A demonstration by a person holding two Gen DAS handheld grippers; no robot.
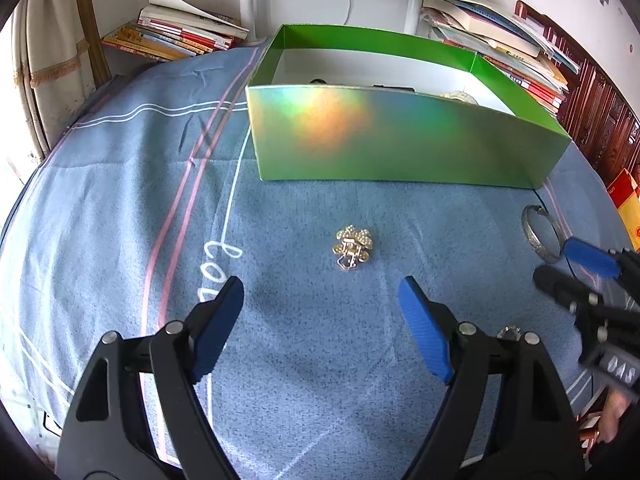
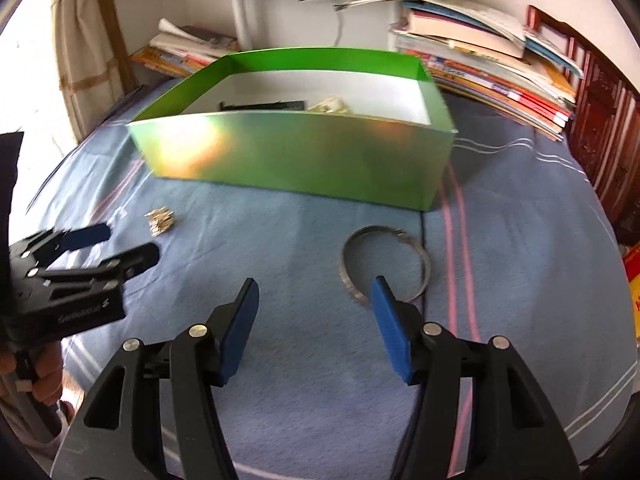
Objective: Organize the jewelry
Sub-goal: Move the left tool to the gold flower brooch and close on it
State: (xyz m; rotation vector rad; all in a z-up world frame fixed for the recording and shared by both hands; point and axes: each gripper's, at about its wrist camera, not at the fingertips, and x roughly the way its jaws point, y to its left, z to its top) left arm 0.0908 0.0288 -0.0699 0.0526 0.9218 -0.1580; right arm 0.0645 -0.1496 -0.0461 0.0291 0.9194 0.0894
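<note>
A gold, beaded brooch (image 1: 352, 250) (image 2: 162, 220) lies on the blue cloth just beyond my left gripper (image 1: 322, 284) (image 2: 130, 244), which is open and holds nothing. A silver bangle (image 2: 348, 276) (image 1: 538, 236) lies flat in front of my right gripper (image 2: 315, 284) (image 1: 558, 260). That gripper is open too, and its right fingertip overlaps the bangle's near rim. Behind both stands an open, shiny green box (image 1: 400, 140) (image 2: 300, 156) with a dark item (image 2: 260, 106) and a pale piece (image 2: 332, 106) inside. A small silvery piece (image 1: 509, 332) peeks out beside my left gripper's right finger.
Stacks of books (image 1: 184, 32) (image 2: 500, 64) line the far edge behind the box. Dark wooden furniture (image 2: 608, 128) stands at the right, a curtain (image 1: 52, 80) at the left. A red and yellow carton (image 1: 628, 208) sits at the cloth's right edge. A hand (image 2: 44, 376) holds the left gripper.
</note>
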